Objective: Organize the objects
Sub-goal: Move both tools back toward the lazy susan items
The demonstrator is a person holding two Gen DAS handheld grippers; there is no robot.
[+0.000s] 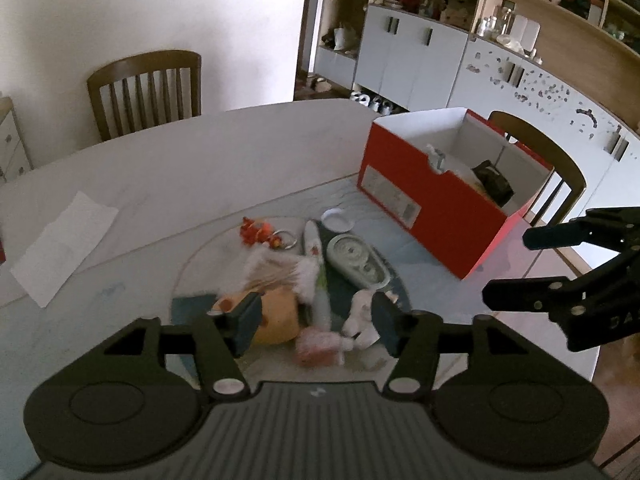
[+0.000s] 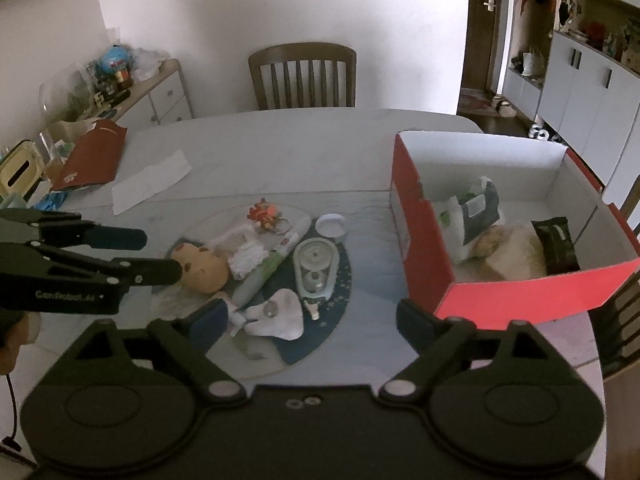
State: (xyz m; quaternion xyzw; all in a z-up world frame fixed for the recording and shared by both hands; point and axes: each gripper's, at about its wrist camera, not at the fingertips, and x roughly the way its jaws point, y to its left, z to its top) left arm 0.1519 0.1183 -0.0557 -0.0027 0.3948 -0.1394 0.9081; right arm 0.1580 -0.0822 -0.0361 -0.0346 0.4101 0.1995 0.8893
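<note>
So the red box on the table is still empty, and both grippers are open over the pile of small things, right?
Not quite: the red box is not empty. The right wrist view shows packets and a tan bundle inside. Both the left gripper and right gripper are open over the pile.

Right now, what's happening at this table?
A person with two handheld grippers is sorting small clutter into a red box. Both the left gripper and the right gripper are open and empty, above the pile on the dark mat. A few items already lie in the box; the yellow plush and the rest wait.
</note>
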